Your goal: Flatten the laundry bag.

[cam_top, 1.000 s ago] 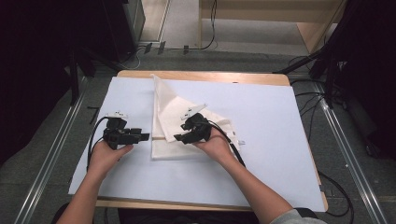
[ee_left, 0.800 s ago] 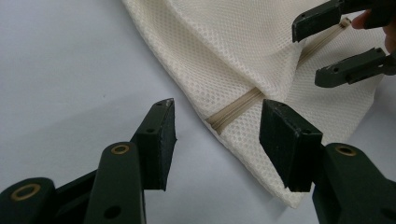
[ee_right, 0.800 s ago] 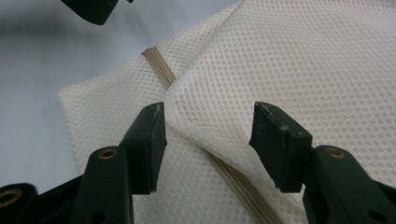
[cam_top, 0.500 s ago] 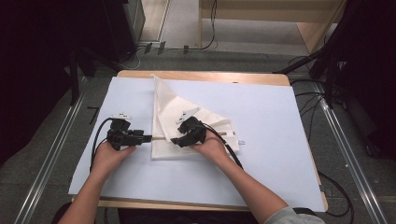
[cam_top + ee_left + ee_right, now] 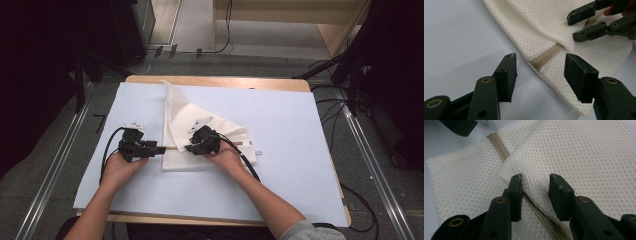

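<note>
A white mesh bag (image 5: 180, 107) with a beige zipper (image 5: 546, 56) lies on the pale sheet (image 5: 300, 150) that covers the table. My left gripper (image 5: 161, 149) rests open at the bag's left edge, its jaws (image 5: 540, 72) straddling the zipper's end without touching it. Facing it from the right is my right gripper (image 5: 189, 148), also seen farther off in the left gripper view (image 5: 577, 27). Its jaws (image 5: 535, 187) have just been closing and straddle a folded flap of mesh (image 5: 586, 152) over the zipper (image 5: 499, 146). A gap still shows between the pads.
The bag's upper part runs in a point toward the table's far wooden edge (image 5: 215, 80). A cable (image 5: 247, 165) trails from the right gripper along the forearm. Bare sheet lies to the right and in front of the bag. Metal rails (image 5: 55, 170) flank the table.
The right gripper has crept a little toward the near side of the bag. The left gripper and the bag lie much as before.
</note>
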### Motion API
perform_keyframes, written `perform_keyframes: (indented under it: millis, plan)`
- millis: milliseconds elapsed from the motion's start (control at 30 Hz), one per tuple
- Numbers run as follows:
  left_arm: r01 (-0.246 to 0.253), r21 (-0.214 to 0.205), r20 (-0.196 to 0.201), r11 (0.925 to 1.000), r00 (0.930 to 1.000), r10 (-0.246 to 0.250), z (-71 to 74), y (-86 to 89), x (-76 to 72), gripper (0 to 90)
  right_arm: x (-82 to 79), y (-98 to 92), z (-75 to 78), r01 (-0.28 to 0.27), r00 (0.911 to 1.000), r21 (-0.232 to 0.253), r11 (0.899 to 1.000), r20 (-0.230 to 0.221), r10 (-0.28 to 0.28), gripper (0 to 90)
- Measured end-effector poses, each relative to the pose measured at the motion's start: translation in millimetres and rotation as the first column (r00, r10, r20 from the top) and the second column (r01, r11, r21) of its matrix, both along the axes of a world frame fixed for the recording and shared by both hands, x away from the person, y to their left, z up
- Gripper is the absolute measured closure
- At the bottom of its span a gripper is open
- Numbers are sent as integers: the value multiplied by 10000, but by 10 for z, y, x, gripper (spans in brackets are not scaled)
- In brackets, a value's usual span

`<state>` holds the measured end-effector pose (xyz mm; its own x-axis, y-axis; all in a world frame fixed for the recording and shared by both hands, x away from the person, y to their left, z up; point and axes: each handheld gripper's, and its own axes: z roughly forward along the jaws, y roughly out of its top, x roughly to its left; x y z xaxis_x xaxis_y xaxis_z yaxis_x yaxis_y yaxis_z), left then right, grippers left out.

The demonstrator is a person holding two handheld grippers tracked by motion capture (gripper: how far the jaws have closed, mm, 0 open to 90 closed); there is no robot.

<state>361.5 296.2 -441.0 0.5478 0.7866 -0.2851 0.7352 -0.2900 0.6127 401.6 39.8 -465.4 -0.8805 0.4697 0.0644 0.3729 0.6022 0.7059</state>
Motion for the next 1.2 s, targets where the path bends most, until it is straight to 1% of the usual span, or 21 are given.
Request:
perform_keyframes:
  millis: [67, 133, 167, 267, 300, 333, 400, 467, 533, 567, 700, 733, 767, 800, 833, 867, 900, 967, 1033, 1167, 1200]
  plan:
    - [56, -8, -61, 10000, 10000, -56, -9, -18, 0, 450, 2, -3, 6, 27, 10000, 50, 10000, -68, -26, 699]
    - [81, 55, -77, 10000, 9999, -81, -23, -38, -1, 450, 5, -5, 25, 182, 9997, 76, 9998, -189, -180, 776]
    - [108, 106, -137, 9999, 9998, -106, -37, -53, -2, 450, 8, -11, 41, 268, 9995, -18, 9996, -137, -268, 804]
    - [158, 100, -191, 9998, 9997, -156, -51, -57, 1, 450, 10, -16, 54, 304, 9995, -84, 9995, -129, -305, 821]
    - [170, 114, -212, 9998, 9996, -168, -60, -66, 2, 450, 12, -23, 60, 347, 9994, -129, 9993, -49, -348, 829]
    - [193, 137, -282, 9997, 9994, -189, -66, -77, -1, 455, 17, -30, 74, 419, 9991, -46, 9991, -110, -420, 833]
    - [270, 249, -304, 9993, 9992, -262, -86, -109, -1, 457, 15, -32, 82, 418, 9991, -46, 9991, -89, -419, 835]
    - [331, 256, -254, 9991, 9991, -325, -92, -137, -2, 464, 10, -37, 115, 374, 9993, -21, 9993, 57, -374, 835]
    - [311, 272, -247, 9991, 9992, -304, -95, -159, 0, 473, 4, -44, 151, 393, 9992, 56, 9992, 84, -394, 836]
    - [302, 298, -174, 9991, 9994, -297, -98, -165, 3, 478, 2, -49, 166, 472, 9988, 108, 9988, 77, -473, 835]
    - [225, 306, -196, 9993, 9996, -219, -104, -154, 18, 571, 13, -82, 191, 546, 9985, 194, 9983, 74, -547, 835]
    - [230, 319, -190, 9992, 9996, -224, -105, -153, 19, 571, 13, -82, 191, 546, 9985, 194, 9983, 74, -547, 835]
    - [149, 530, -63, 9985, 9999, -146, -105, -168, 15, 612, 14, -87, 199, 573, 9983, 239, 9981, 85, -575, 835]
    - [114, 708, 22, 9974, 9999, -115, -103, -182, 7, 627, 16, -89, 201, 569, 9983, 229, 9981, 124, -572, 835]
    - [114, 708, 22, 9974, 9999, -115, -103, -182, 7, 638, 16, -89, 201, 569, 9983, 229, 9981, 124, -572, 835]
    - [54, 891, 124, 9960, 9999, -65, -101, -204, -4, 638, 14, -90, 208, 581, 9982, 269, 9980, 99, -584, 835]
    - [-26, 1149, 273, 9934, 9996, -5, -100, -222, -17, 665, 14, -95, 217, 617, 9980, 308, 9976, 106, -621, 835]
    - [-95, 1396, 492, 9902, 9988, 26, -104, -252, -39, 704, 17, -105, 234, 654, 9978, 370, 9972, 116, -658, 835]
    - [-166, 1462, 484, 9891, 9988, 97, -102, -256, -40, 715, 19, -108, 238, 656, 9977, 374, 9971, 148, -662, 835]
    - [-158, 1260, 429, 9919, 9990, 105, -111, -258, -24, 813, 28, -128, 263, 682, 9975, 488, 9965, 164, -690, 836]
    - [-155, 1233, 405, 9923, 9991, 106, -111, -263, -20, 813, 28, -128, 263, 682, 9975, 488, 9965, 164, -690, 836]
